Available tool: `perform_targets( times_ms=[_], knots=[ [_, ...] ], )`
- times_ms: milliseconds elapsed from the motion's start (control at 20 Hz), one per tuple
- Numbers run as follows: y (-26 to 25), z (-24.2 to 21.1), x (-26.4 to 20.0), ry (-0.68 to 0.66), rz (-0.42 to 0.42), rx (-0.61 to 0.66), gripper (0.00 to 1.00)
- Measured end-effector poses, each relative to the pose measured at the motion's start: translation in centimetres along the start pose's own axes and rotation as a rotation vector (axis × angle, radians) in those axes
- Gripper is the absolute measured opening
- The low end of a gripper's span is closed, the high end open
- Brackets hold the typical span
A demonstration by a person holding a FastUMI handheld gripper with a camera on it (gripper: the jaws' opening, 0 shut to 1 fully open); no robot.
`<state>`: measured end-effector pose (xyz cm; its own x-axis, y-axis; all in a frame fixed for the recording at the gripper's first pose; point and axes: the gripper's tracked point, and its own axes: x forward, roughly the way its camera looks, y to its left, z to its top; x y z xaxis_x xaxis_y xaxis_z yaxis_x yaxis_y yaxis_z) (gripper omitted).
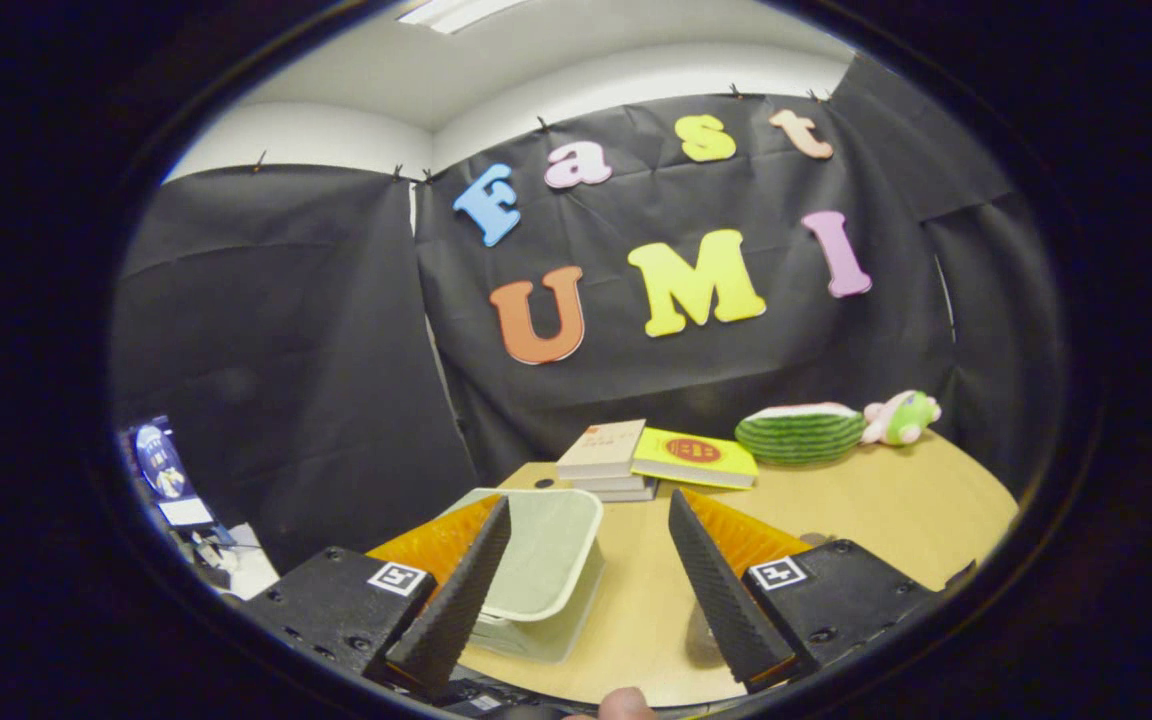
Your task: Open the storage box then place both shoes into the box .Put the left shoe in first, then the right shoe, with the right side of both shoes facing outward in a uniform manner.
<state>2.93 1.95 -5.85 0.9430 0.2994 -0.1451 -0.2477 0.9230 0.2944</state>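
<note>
1. Your tool (588,510) is spread wide, holding nothing.
2. Storage box (546,560) sits on the counter (866,510), near, partly hidden behind your left finger; its near edge is cut off.
3. Books (616,455) lie far.

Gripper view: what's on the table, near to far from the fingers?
Open gripper, nothing between its fingers → pale storage box by the left finger → stack of books and yellow book → green striped plush and small pink-green plush by the booth wall.
</note>
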Motion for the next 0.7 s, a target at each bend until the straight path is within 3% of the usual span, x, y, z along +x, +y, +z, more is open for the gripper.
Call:
perform_targets(
  times_ms=[350, 700],
  knots=[
    [1.4, -5.7, 3.9, 0.223, 0.176, 0.225, 1.00],
    [1.1, -9.7, 7.1, 0.365, 0.239, 0.501, 0.98]
  ],
)
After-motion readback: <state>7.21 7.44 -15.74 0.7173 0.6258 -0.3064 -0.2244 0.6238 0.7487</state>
